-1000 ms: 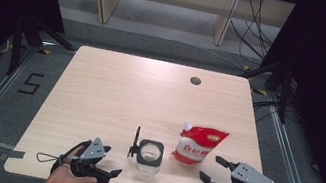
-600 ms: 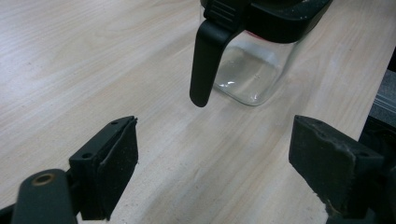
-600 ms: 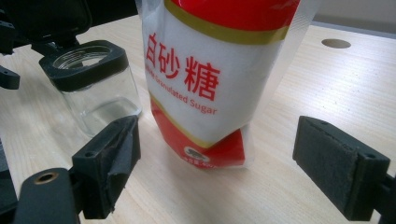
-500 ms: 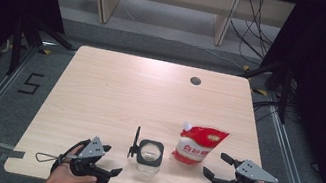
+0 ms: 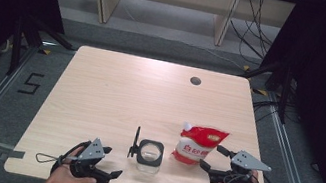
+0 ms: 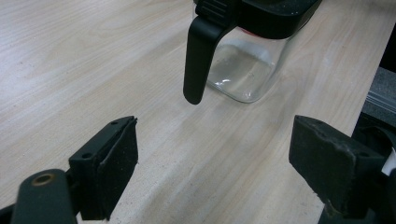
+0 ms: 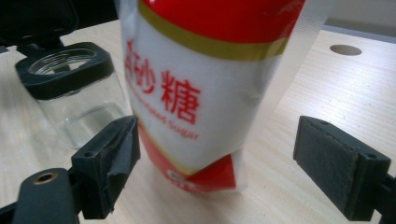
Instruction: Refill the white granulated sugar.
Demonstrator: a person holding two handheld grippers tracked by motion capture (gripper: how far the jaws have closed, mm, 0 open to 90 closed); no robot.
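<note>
Your tabletop (image 5: 115,93) is light wood grain, with a round dark hole (image 5: 196,81) near its far right corner. Beyond the far edge you see wooden legs (image 5: 227,19) and loose cables (image 5: 260,17) on the grey floor (image 5: 156,29).

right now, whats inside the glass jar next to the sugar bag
The glass jar looks empty: its open black-rimmed mouth and clear walls show only wooden table through them. The lid, flipped up at its left, hides nothing inside. The sugar pouch stands beside it, apart.
</note>
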